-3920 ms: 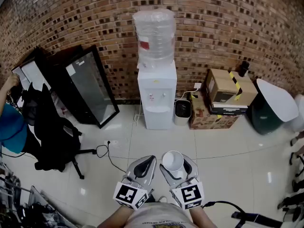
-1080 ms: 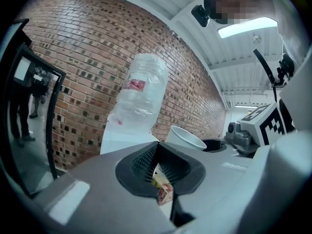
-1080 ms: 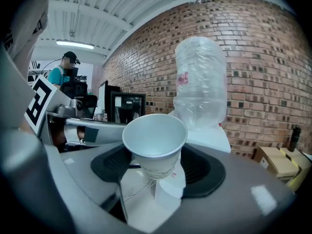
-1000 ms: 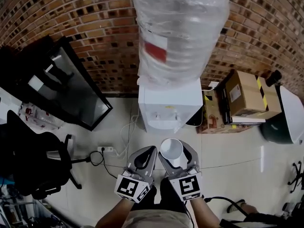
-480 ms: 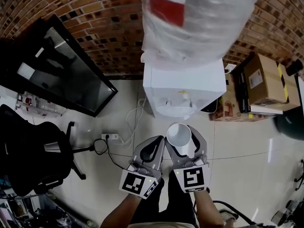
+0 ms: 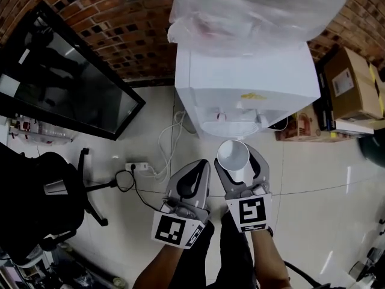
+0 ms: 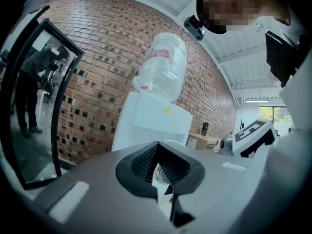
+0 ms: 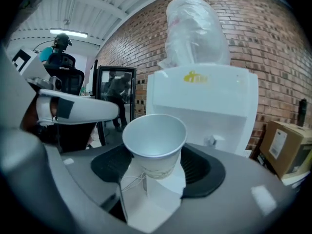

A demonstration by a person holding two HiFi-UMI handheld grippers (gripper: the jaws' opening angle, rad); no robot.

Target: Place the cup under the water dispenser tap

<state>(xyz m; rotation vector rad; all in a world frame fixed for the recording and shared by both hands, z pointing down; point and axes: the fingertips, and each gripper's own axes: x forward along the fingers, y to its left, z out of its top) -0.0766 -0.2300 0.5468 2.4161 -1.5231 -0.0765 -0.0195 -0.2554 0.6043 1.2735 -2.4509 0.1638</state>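
Far to the left of the left gripper (image 6: 200, 168) we see the dark glass-door cabinet (image 6: 66, 89) leaning at the brick wall (image 6: 126, 29), with the black office chair (image 6: 36, 203) nearer to us. Both sit closer to the picture's edge than a second ago. A power strip (image 6: 137, 166) and its cords lie on the floor just left of that gripper.

The left gripper's jaws (image 7: 157, 152) stand together with nothing between them, as they did before.

Just to its right, the right gripper (image 6: 240, 167) is clamped on the paper cup (image 6: 233, 155). In the right gripper view the cup (image 8: 155, 140) stands upright and mouth up between the dark pads, gripped low on its wall. The hold looks the same as in the earlier frames.

The change is ahead of the jaws. The white water dispenser (image 6: 246, 83) has grown much larger and closer. Its tap recess now lies just beyond the cup's rim, where a second ago a clear stretch of floor lay between them. The bottle (image 6: 258, 5) on top now runs off the upper edge. From the right gripper, a tap (image 8: 210, 140) shows just right of the cup, and the cup isn't under it yet.

Right of the right gripper, beside the dispenser, stands a cardboard box (image 6: 352, 83).
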